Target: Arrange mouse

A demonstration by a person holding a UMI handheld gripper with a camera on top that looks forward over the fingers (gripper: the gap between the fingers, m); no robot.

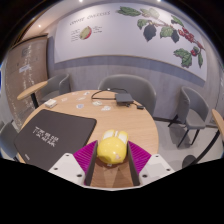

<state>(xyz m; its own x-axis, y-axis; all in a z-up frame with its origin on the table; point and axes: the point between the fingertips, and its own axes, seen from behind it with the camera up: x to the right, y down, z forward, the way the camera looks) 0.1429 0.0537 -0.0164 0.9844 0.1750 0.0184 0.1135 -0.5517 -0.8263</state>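
Note:
A yellow mouse [111,149], rounded with a pale patch on top, sits between my two pink finger pads [84,157]. My gripper [111,160] is shut on the mouse, both pads pressing its sides, and holds it over the near edge of the round wooden table [110,115]. A black mouse mat [52,132] with white lettering lies on the table to the left of the fingers.
A small dark object with a cable [122,98] lies at the table's far side. Grey chairs [131,88] stand around the table, one more at the right [192,110]. A wall with a leaf and berry mural [165,30] lies beyond.

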